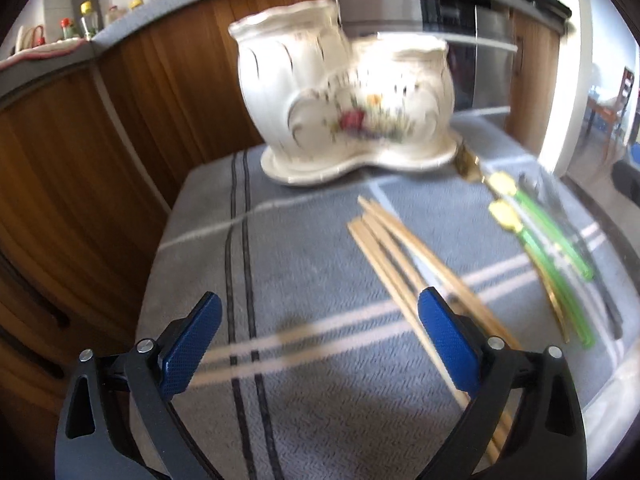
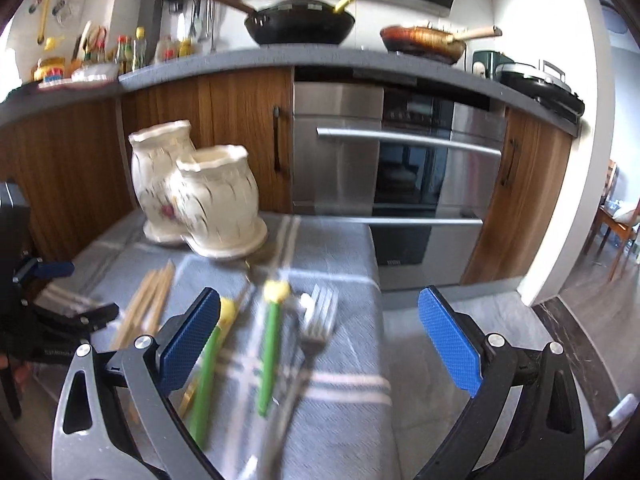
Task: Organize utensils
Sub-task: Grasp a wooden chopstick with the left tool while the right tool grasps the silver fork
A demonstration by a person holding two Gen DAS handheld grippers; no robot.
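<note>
A white floral ceramic utensil holder [image 1: 344, 96] with separate cups stands at the far end of a grey striped cloth [image 1: 312, 280]; it also shows in the right wrist view [image 2: 200, 192]. Wooden chopsticks [image 1: 404, 256] lie loose on the cloth, by my open, empty left gripper [image 1: 320, 344]. Green-handled utensils [image 1: 548, 248] lie to their right. In the right wrist view the chopsticks [image 2: 148, 304], green-handled utensils [image 2: 270, 344] and metal forks [image 2: 320, 316] lie under my open, empty right gripper [image 2: 320, 340]. The left gripper [image 2: 60, 320] shows at the left edge.
Wooden cabinets [image 2: 240, 128] and a steel oven [image 2: 400, 168] stand behind the table. Pans [image 2: 300, 24] and bottles sit on the counter above. The cloth's right edge [image 2: 376, 280] drops to the floor.
</note>
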